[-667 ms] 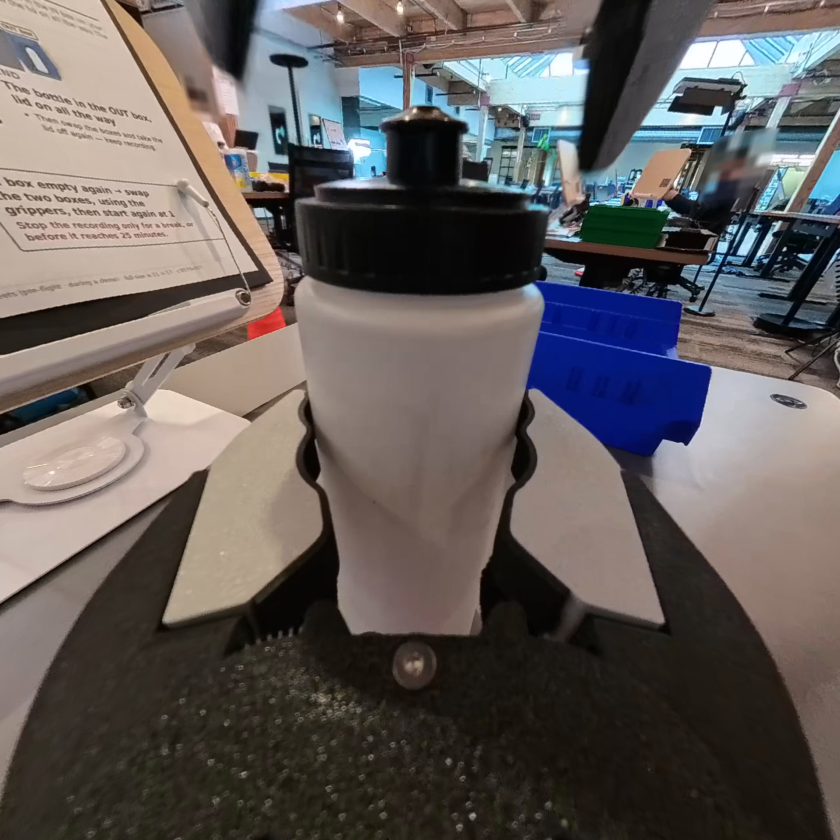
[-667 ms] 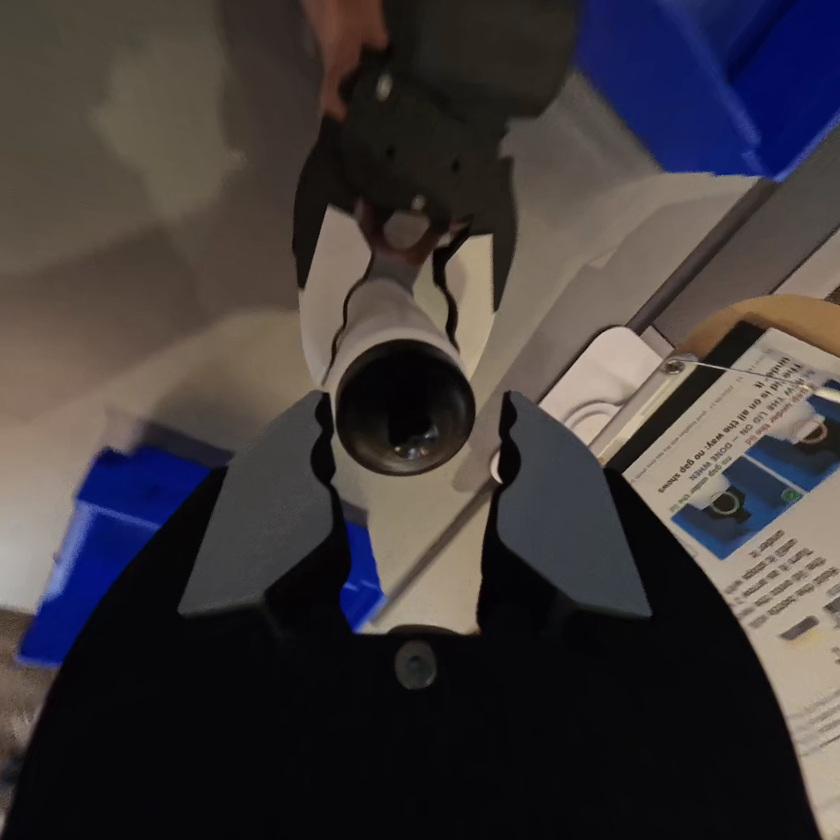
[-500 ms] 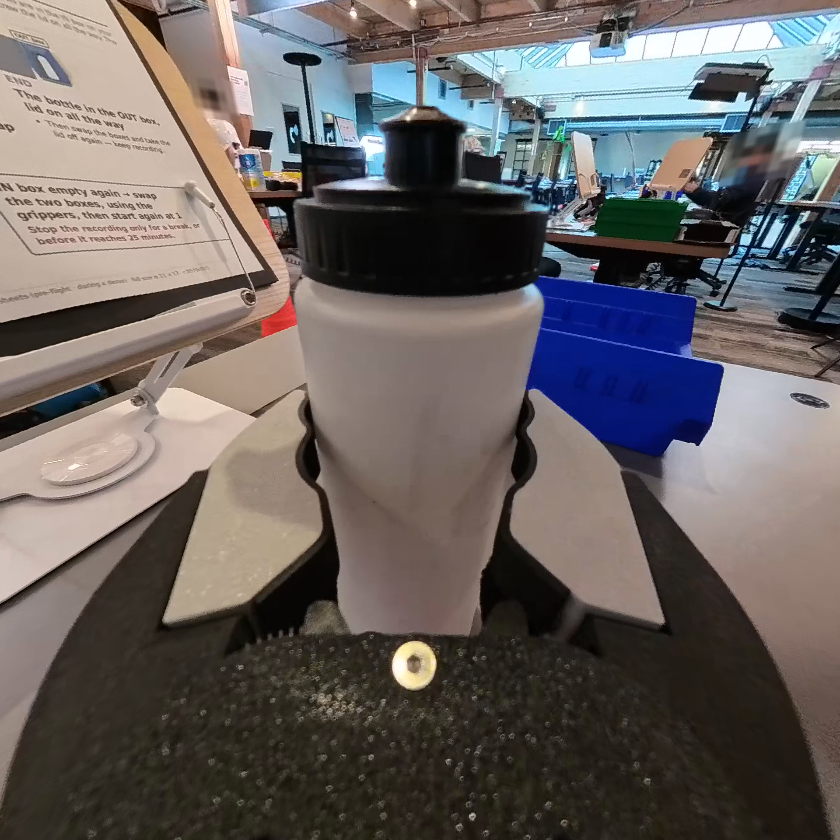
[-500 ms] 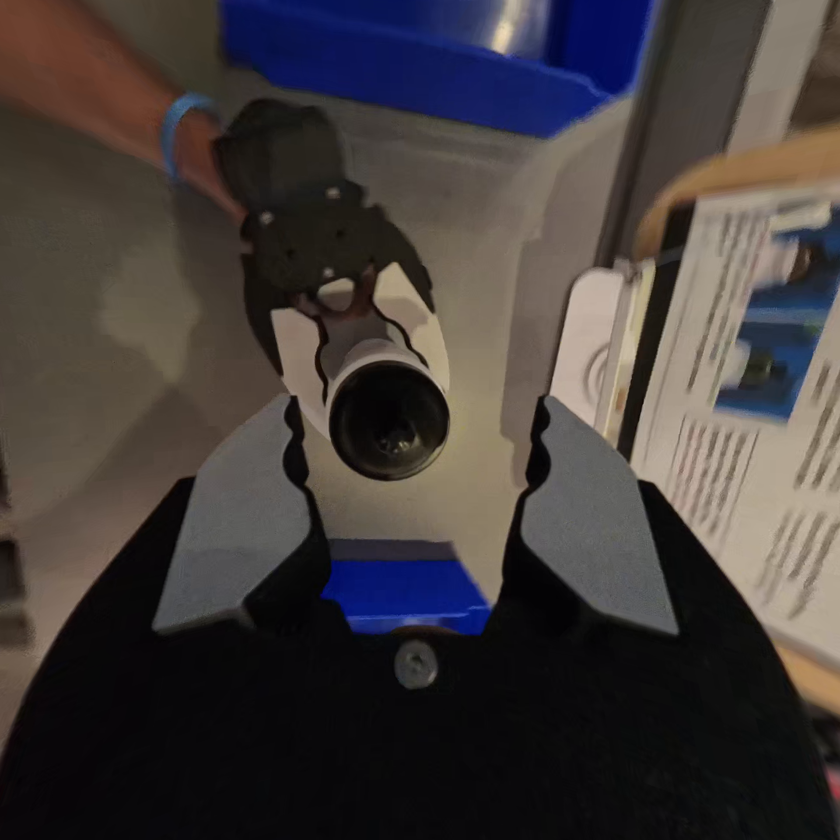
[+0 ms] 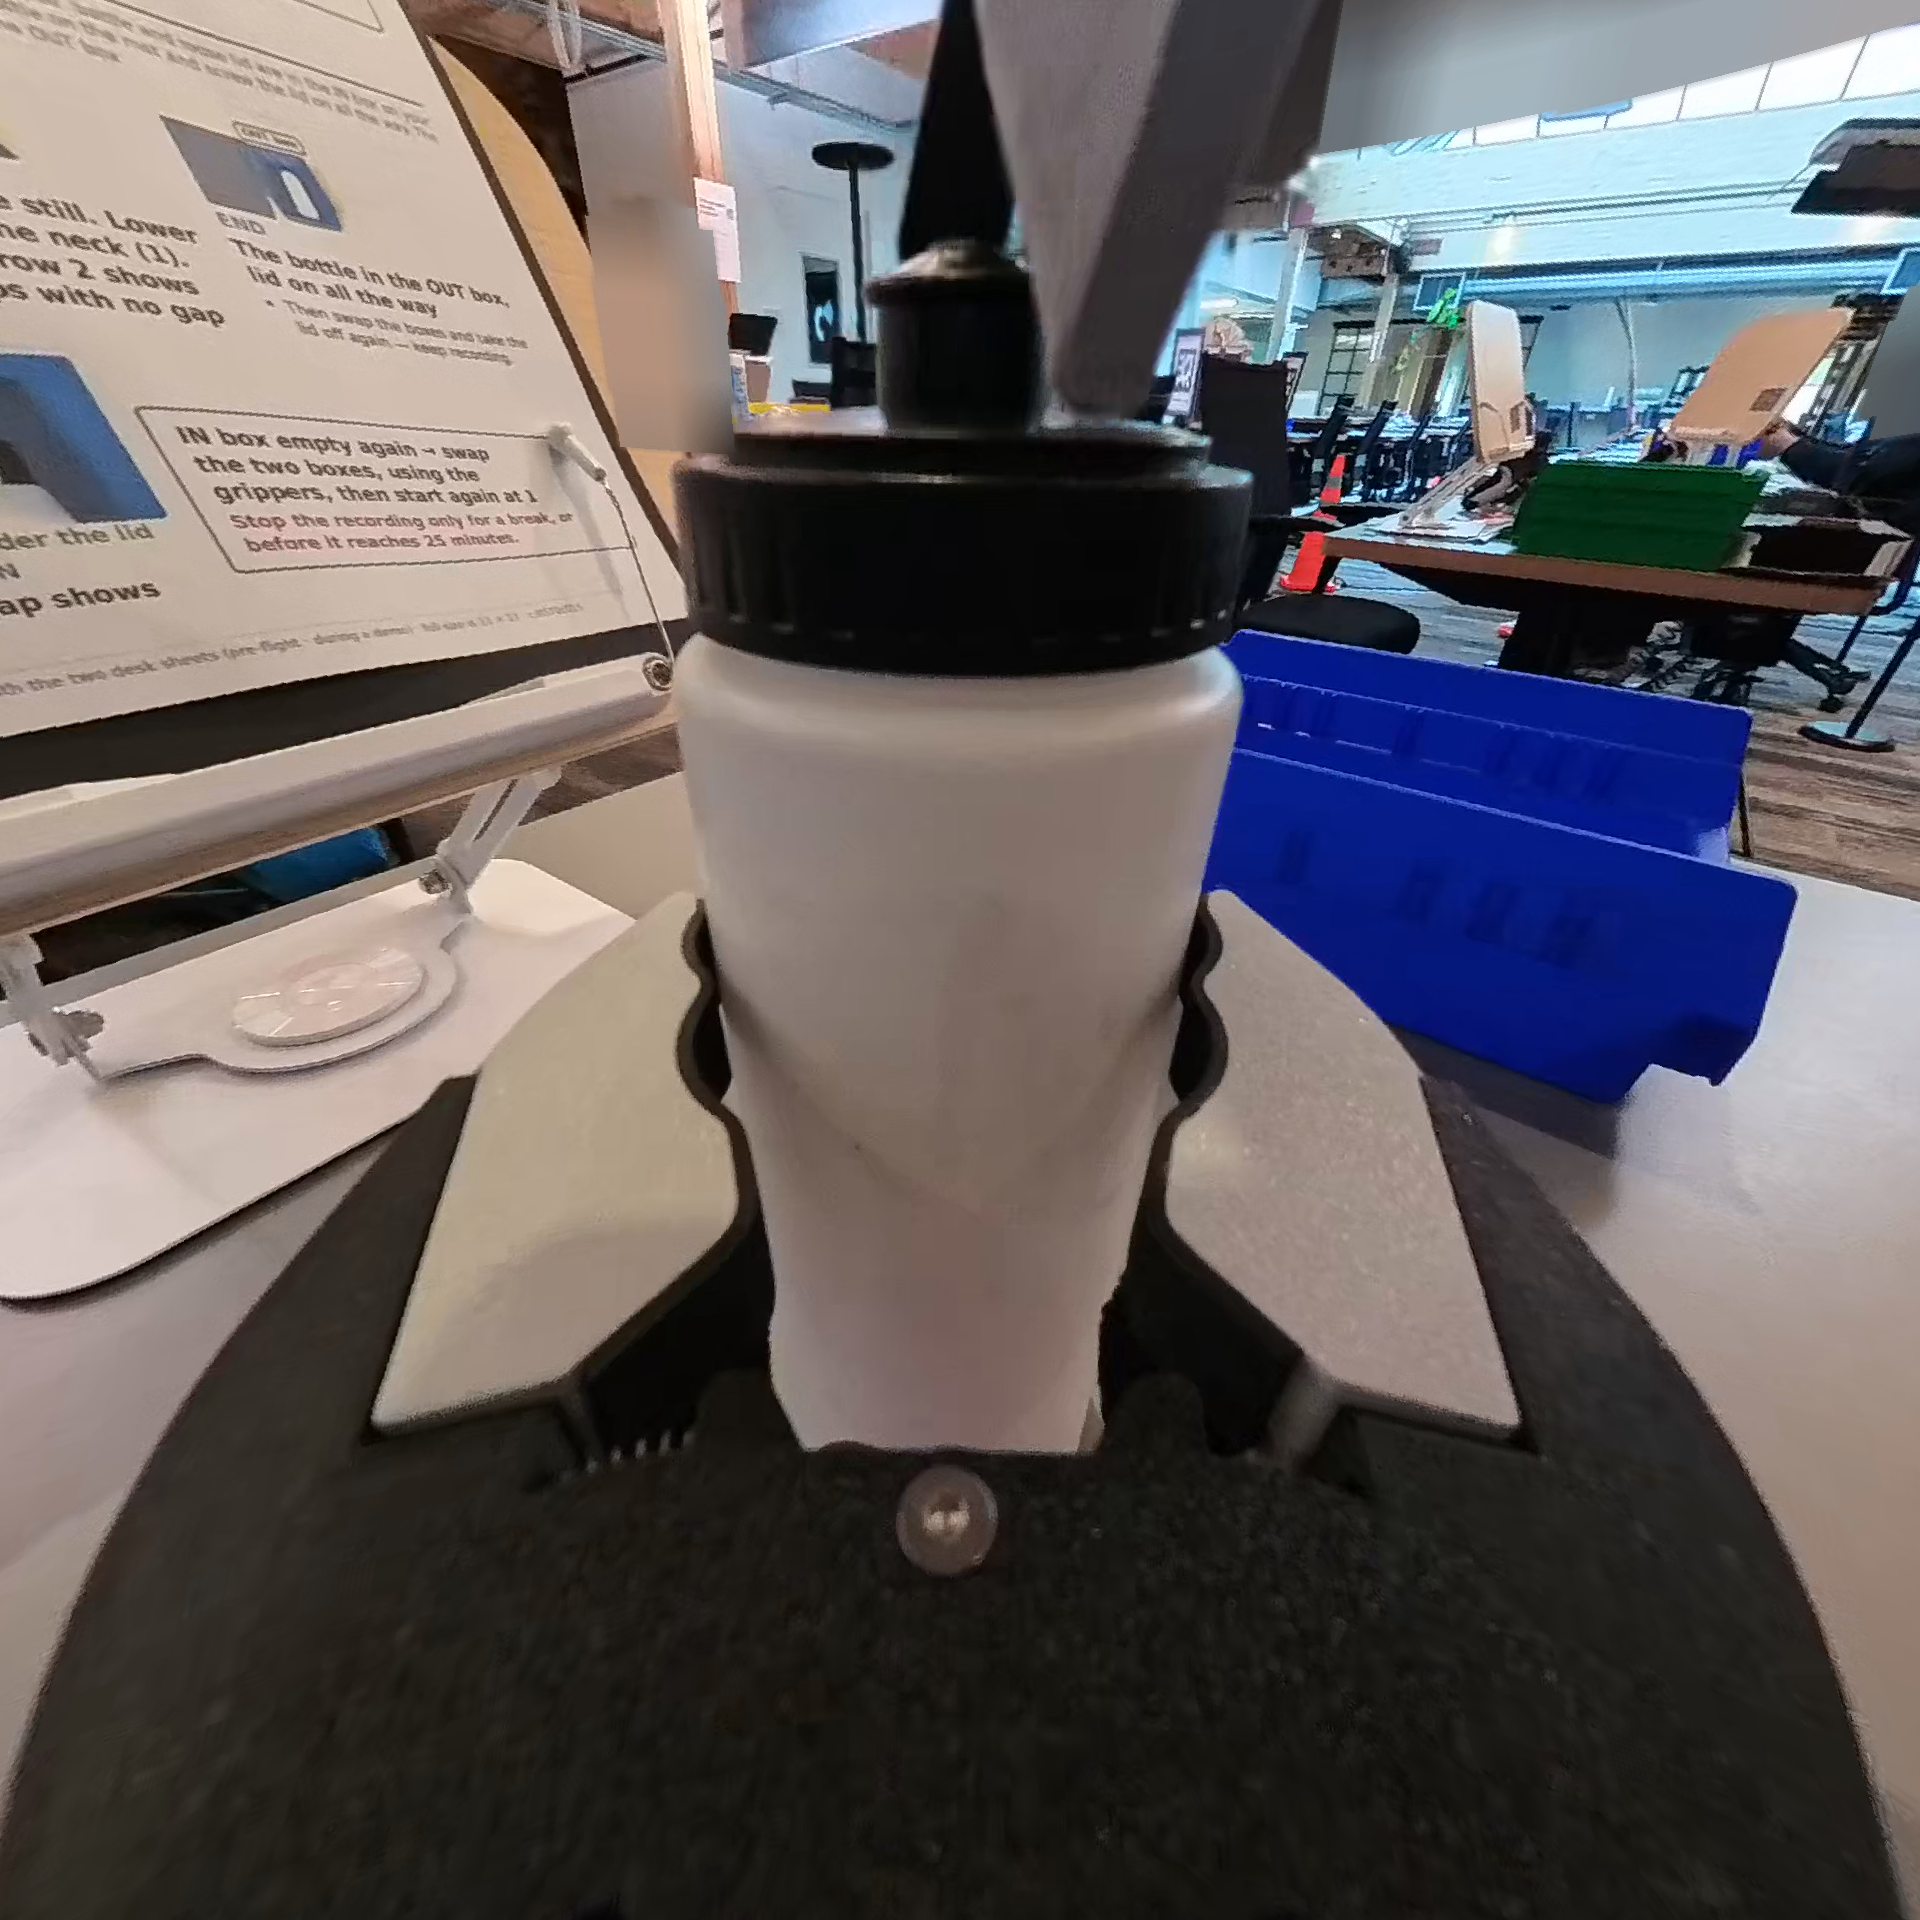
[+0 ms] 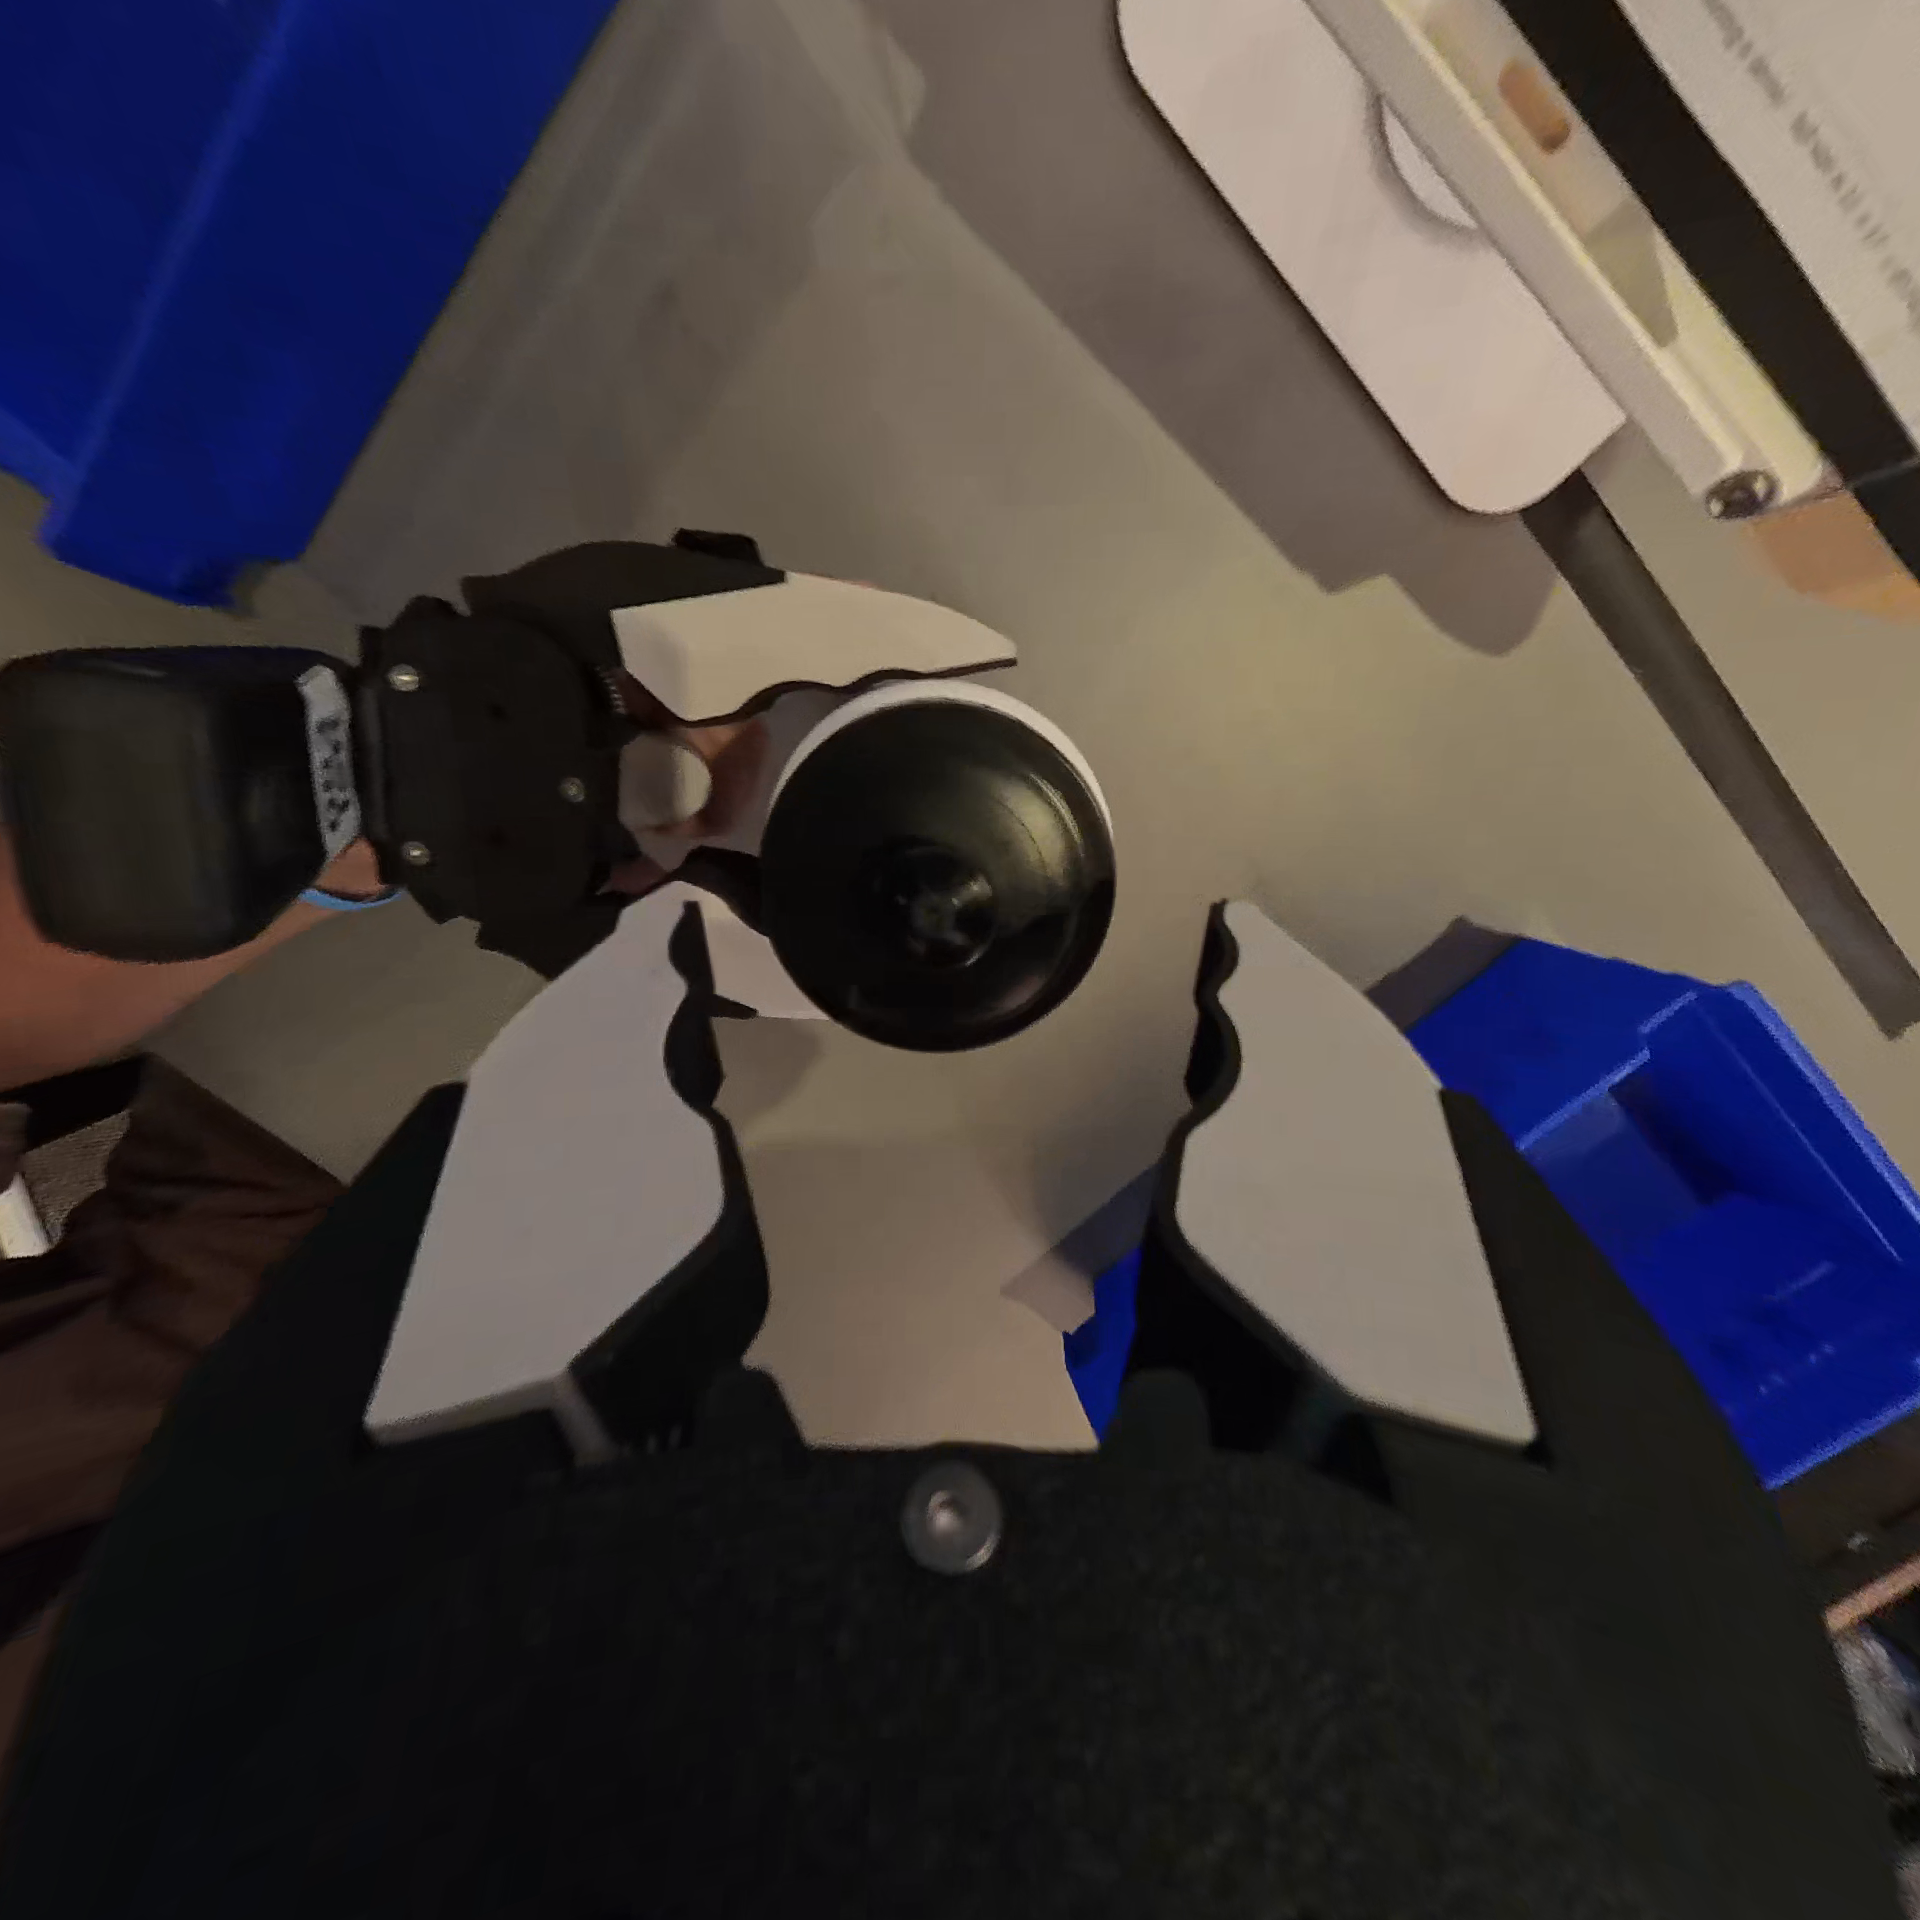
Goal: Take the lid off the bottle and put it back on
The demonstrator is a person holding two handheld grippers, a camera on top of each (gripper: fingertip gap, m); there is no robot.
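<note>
The left hand-held gripper (image 5: 951,997) is clamped on the body of the white, matte plastic bottle (image 5: 956,935). Both wavy black pads (image 5: 698,997) press on its smooth round sides and keep it upright just above the grey bench (image 5: 1714,1247). I judge that it is held low on the body so that the black screw lid (image 5: 961,551) is left free for the other tool. This lid is wide and round, with fine ribs on its rim and a small black spout on top, and it sits fully on the bottle.

The right hand-held gripper (image 6: 951,1029) looks down on the lid (image 6: 940,873) from above. Its two flat grey fingers (image 6: 582,1164) stand wide apart and they touch nothing; the lid lies beyond the tips, a little toward the left finger. In the left wrist view one of these fingers (image 5: 1122,187) hangs close over the spout. Probably it is placed so in order to come down around the ribbed rim and turn it; the step of taking the lid off is not yet done.

Farther away, blue hard plastic bins (image 5: 1507,894) stand on the bench at the right. At the left a printed instruction sheet (image 5: 260,364) leans on a white metal stand (image 5: 312,997), tilted so that the person can read it.
</note>
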